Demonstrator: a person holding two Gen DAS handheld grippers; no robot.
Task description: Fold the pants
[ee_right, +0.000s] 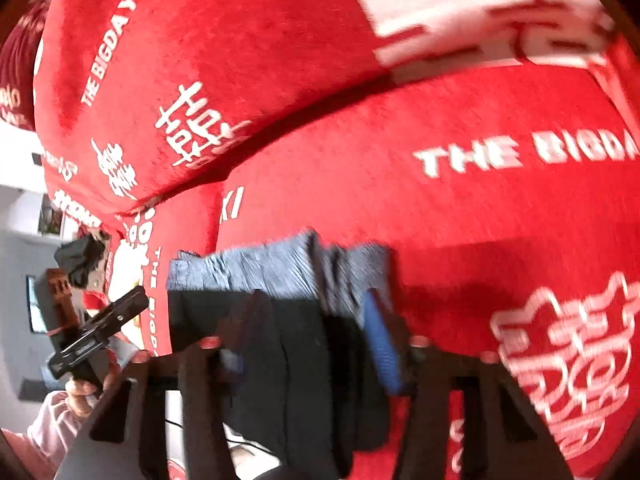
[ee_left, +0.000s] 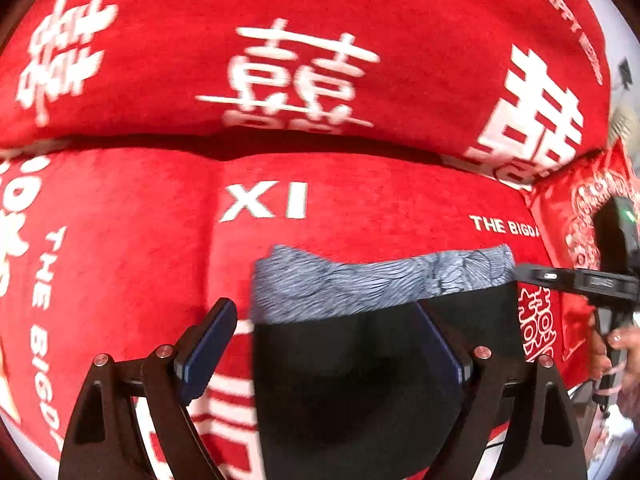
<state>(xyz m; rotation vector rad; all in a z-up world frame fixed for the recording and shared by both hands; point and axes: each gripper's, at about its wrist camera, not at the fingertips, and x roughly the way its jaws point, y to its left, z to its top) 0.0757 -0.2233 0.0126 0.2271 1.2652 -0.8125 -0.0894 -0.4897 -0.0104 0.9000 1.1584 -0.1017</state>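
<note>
A red sofa cover [ee_left: 360, 184] printed with white characters carries everything, and the pants [ee_left: 360, 360], black with a grey patterned band [ee_left: 360, 284] along their far edge, are laid on the seat cushion near its front edge, below the crease where the back cushion begins. The left claw [ee_left: 324, 352] is spread wide with nothing pinched, its blue pads [ee_left: 208, 344] on either side of the black cloth. The right claw [ee_right: 308, 344] is drawn nearly together on a bunched layer of the pants; contact at the pads is judged likely but is smeared by blur. The fold would be served best if both corners were gripped at one level, the cloth lifted evenly and laid edge to edge, then smoothed flat. The near part of the pants is cut off by the lower frame edge, so their full outline and fold count cannot be told; the right view is blurred throughout.
</note>
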